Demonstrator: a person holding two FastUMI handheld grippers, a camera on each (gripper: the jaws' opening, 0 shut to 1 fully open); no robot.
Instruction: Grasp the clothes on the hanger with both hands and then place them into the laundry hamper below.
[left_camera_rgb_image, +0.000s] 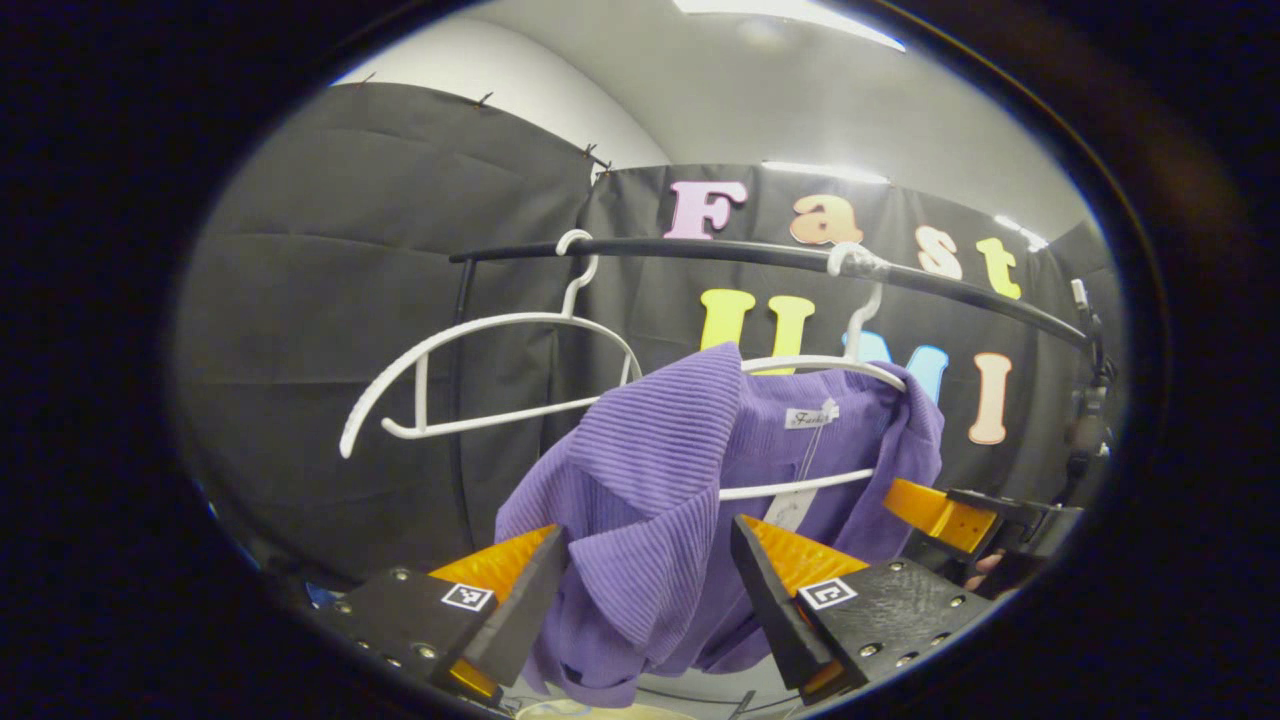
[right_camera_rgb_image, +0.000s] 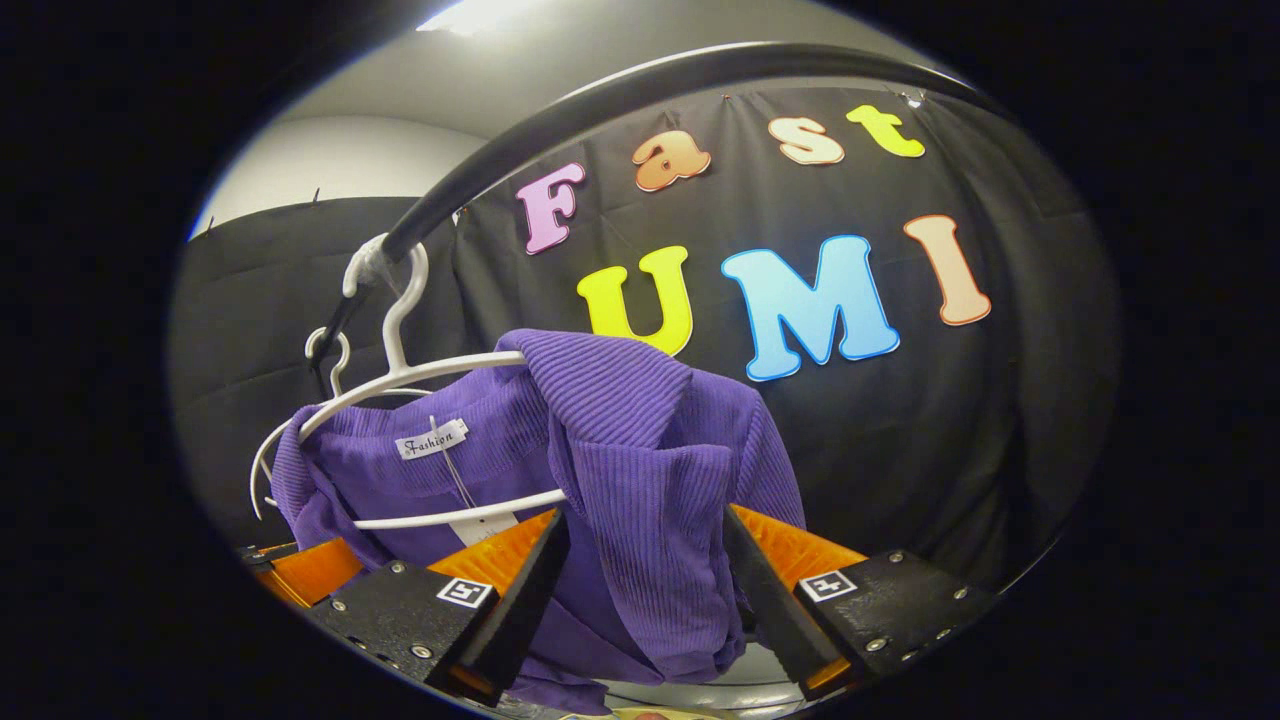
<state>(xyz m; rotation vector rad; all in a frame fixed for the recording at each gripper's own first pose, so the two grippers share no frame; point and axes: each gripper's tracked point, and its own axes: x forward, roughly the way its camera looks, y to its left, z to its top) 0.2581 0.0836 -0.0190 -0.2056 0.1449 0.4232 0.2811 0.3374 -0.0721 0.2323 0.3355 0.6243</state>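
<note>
The black rail (left_camera_rgb_image: 760, 255) ran across the booth, and the purple garment (left_camera_rgb_image: 660, 480) hung below it on a white hanger (left_camera_rgb_image: 850, 340), with an empty white hanger (left_camera_rgb_image: 480, 370) beside it on the same rail. Your left gripper (left_camera_rgb_image: 648, 570) had its fingers spread wide around a drooping fold of the garment, not pressing it. Your right gripper (right_camera_rgb_image: 640, 560) likewise stood wide open either side of the garment's other shoulder fold, under the rail.

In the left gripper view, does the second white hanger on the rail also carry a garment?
No. The left-hand white plastic hanger hangs bare on the black metal rail, beside the hanger carrying the purple ribbed knit top.
</note>
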